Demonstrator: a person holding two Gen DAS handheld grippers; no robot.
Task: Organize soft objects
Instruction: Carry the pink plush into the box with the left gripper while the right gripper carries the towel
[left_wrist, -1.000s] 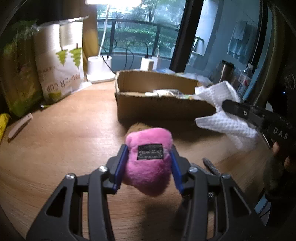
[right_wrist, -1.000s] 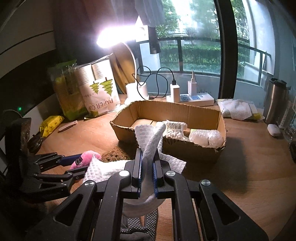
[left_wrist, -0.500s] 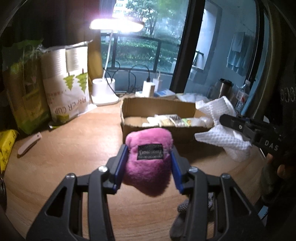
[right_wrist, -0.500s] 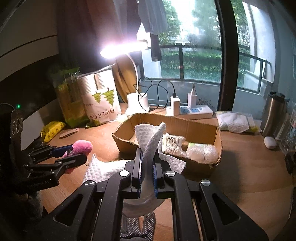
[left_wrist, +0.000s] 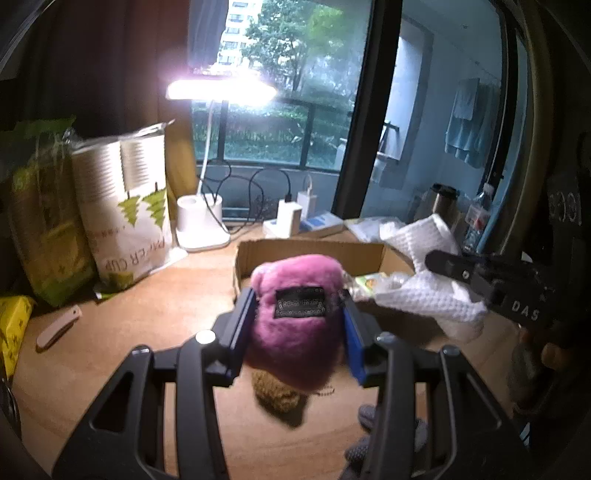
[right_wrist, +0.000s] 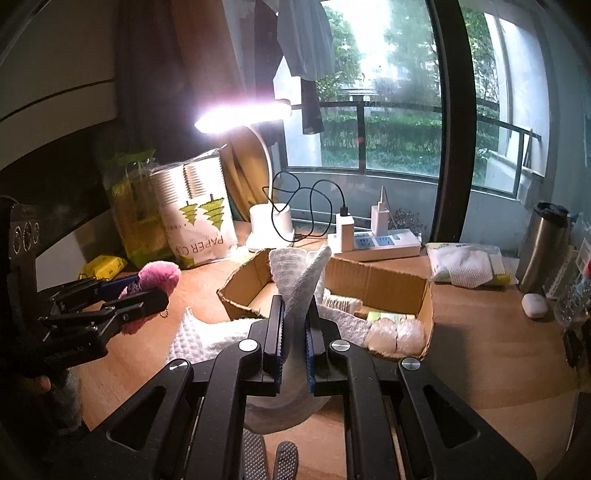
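My left gripper (left_wrist: 297, 317) is shut on a pink plush toy (left_wrist: 295, 325) with a black label and holds it in the air in front of the open cardboard box (left_wrist: 310, 251). It also shows in the right wrist view (right_wrist: 151, 284). My right gripper (right_wrist: 293, 332) is shut on a white waffle cloth (right_wrist: 299, 280) and holds it up just before the box (right_wrist: 373, 280). The cloth shows in the left wrist view (left_wrist: 424, 291) too. A brown knitted thing (left_wrist: 277, 395) lies on the wooden table under the plush toy.
The box holds several small packets (right_wrist: 391, 328). A lit desk lamp (right_wrist: 269, 225), a paper cup bag (right_wrist: 199, 218), a power strip (right_wrist: 376, 243), a steel flask (right_wrist: 543, 243) and a white earbud case (right_wrist: 533, 304) stand around. Grey dotted fabric (right_wrist: 266, 458) lies below my right gripper.
Both grippers have risen with their loads. The plush toy is now high above the table and nearer the box. The cloth has also lifted toward the box.
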